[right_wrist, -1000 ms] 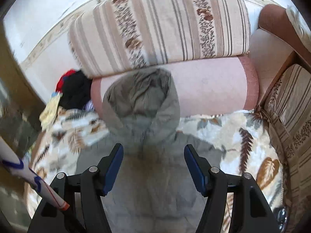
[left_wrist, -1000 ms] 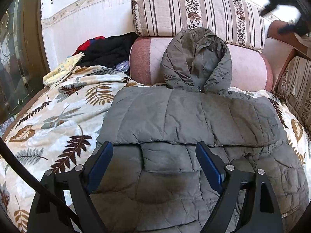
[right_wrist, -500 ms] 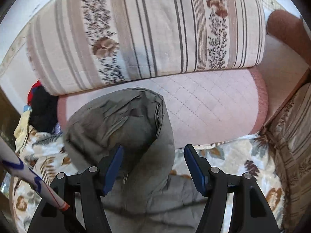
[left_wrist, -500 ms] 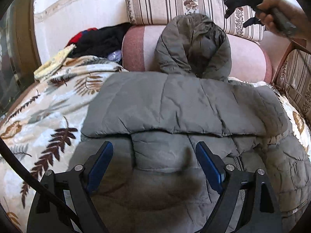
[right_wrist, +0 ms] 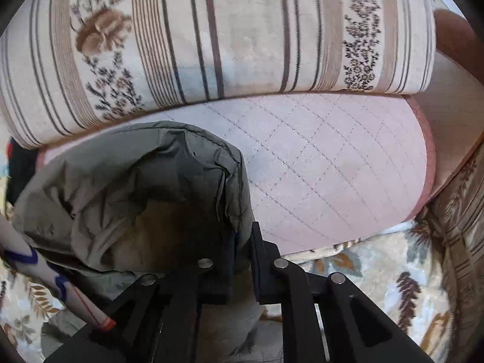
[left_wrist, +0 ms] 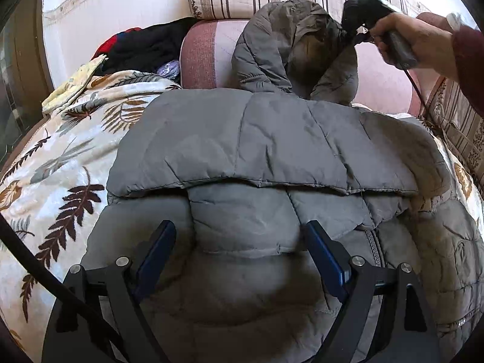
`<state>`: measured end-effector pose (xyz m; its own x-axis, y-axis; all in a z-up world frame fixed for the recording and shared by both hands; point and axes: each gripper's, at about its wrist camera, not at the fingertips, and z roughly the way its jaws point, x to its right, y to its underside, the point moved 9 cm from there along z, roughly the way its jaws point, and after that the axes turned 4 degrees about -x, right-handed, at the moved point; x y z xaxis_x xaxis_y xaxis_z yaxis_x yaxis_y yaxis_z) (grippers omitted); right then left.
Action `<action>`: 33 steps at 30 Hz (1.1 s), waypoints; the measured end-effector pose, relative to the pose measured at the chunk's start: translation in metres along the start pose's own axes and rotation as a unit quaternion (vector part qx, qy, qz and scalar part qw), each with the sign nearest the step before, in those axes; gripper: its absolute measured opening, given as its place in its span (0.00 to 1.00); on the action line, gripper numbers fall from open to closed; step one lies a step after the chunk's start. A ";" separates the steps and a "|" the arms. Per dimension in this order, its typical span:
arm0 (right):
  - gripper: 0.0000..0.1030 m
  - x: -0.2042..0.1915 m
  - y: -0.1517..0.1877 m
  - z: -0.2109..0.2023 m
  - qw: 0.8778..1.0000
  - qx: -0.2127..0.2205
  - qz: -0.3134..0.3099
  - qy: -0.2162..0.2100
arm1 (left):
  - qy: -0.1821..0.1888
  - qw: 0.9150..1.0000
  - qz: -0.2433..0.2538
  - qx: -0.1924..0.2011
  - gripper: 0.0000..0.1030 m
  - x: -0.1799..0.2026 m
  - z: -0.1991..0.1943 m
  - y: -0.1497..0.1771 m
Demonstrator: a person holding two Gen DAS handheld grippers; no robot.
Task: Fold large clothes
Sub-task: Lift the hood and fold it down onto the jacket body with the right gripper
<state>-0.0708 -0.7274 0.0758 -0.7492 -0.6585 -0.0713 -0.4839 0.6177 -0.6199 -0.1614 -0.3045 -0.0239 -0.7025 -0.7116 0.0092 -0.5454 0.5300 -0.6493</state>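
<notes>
A large grey puffer jacket (left_wrist: pixel 272 139) lies on a leaf-print blanket, its lower part folded up over the body. Its hood (left_wrist: pixel 281 48) leans on a pink bolster. My left gripper (left_wrist: pixel 242 251) is open and empty, low over the jacket's near part. My right gripper (right_wrist: pixel 242 242) is shut on the hood's right edge (right_wrist: pixel 236 187); it also shows in the left wrist view (left_wrist: pixel 348 30), held by a hand at the hood's top right.
The leaf-print blanket (left_wrist: pixel 60 157) covers the sofa seat. A pink bolster (right_wrist: pixel 332 175) and a striped floral cushion (right_wrist: pixel 211 36) stand behind. A pile of dark and red clothes (left_wrist: pixel 145 45) lies at the far left. Another striped cushion (left_wrist: pixel 462 130) is at the right.
My right gripper moved forward to the hood and shut on its right edge. My left gripper moved a little closer over the jacket and stayed open.
</notes>
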 end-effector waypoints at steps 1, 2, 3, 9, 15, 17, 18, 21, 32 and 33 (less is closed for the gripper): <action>0.08 0.001 0.002 -0.006 1.000 0.008 -0.002 -0.002 | -0.001 1.000 0.000 0.000 0.84 0.000 0.000 0.000; 0.07 0.003 0.007 -0.016 1.000 0.017 -0.003 -0.009 | -0.002 1.000 0.001 0.001 0.83 0.001 -0.002 0.000; 0.07 0.004 0.011 -0.027 1.000 0.024 -0.002 -0.019 | -0.003 1.000 0.000 0.001 0.83 0.001 -0.003 0.000; 0.06 0.015 0.055 -0.117 0.995 0.072 -0.018 -0.065 | -0.009 1.000 -0.006 0.010 0.83 -0.002 -0.014 -0.004; 0.05 0.032 0.155 -0.212 0.987 0.109 -0.043 -0.109 | 0.000 0.997 -0.060 0.046 0.83 -0.027 -0.040 -0.017; 0.05 0.040 0.199 -0.222 0.987 0.111 -0.058 -0.100 | 0.000 0.994 -0.081 0.070 0.83 -0.037 -0.052 -0.024; 0.05 0.043 0.225 -0.220 0.988 0.108 -0.067 -0.090 | 0.004 0.993 -0.089 0.084 0.83 -0.040 -0.058 -0.028; 0.05 0.047 0.292 -0.192 0.992 0.070 -0.076 -0.077 | 0.019 0.989 -0.104 0.104 0.83 -0.040 -0.065 -0.037; 0.01 0.065 0.334 -0.134 0.995 0.003 -0.053 -0.085 | 0.022 0.992 -0.090 0.082 0.83 -0.020 -0.046 -0.037; 0.01 0.064 0.326 -0.143 0.994 0.012 -0.054 -0.094 | 0.023 0.993 -0.090 0.078 0.83 -0.019 -0.044 -0.036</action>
<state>-0.3417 -0.5065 -0.0190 -0.5946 -0.7906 -0.1461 -0.5447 0.5298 -0.6501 -0.1482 -0.2901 0.0328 -0.6221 -0.7646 0.1687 -0.5893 0.3154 -0.7438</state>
